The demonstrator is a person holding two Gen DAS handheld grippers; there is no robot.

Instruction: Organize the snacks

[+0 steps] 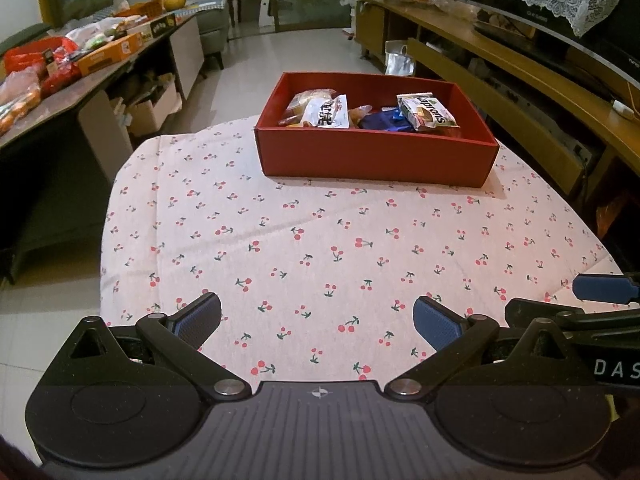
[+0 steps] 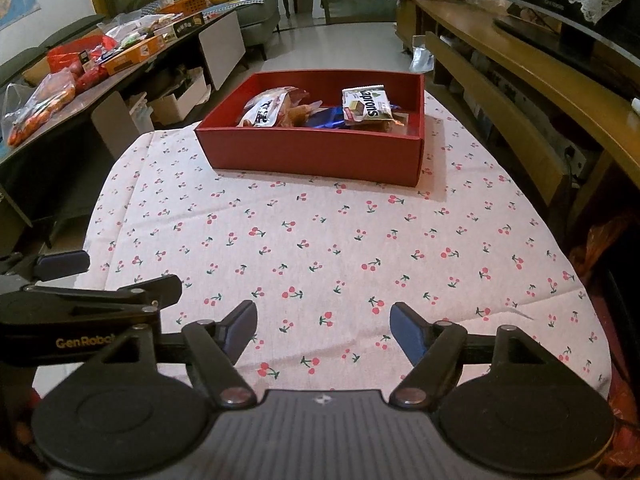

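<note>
A red box point(image 1: 372, 154) point(image 2: 312, 152) stands at the far side of the cherry-print tablecloth point(image 1: 320, 232) point(image 2: 320, 232). Inside lie several snack packets: a white and green packet point(image 1: 426, 112) point(image 2: 366, 104), a white bag with dark lettering point(image 1: 330, 114) point(image 2: 264, 112), a blue wrapper point(image 1: 380, 122) point(image 2: 326, 118) and orange-brown packs. My left gripper point(image 1: 318, 322) hovers over the near cloth, open, nothing between its fingers. My right gripper point(image 2: 323, 330) hangs beside it, open and empty too. Each gripper shows at the edge of the other's view.
A dark side table point(image 1: 60, 92) point(image 2: 80, 92) on the left carries bags, boxes and a round fruit. A long wooden TV cabinet point(image 1: 540, 72) point(image 2: 540, 72) runs along the right. Cardboard boxes sit on the tiled floor beyond the table.
</note>
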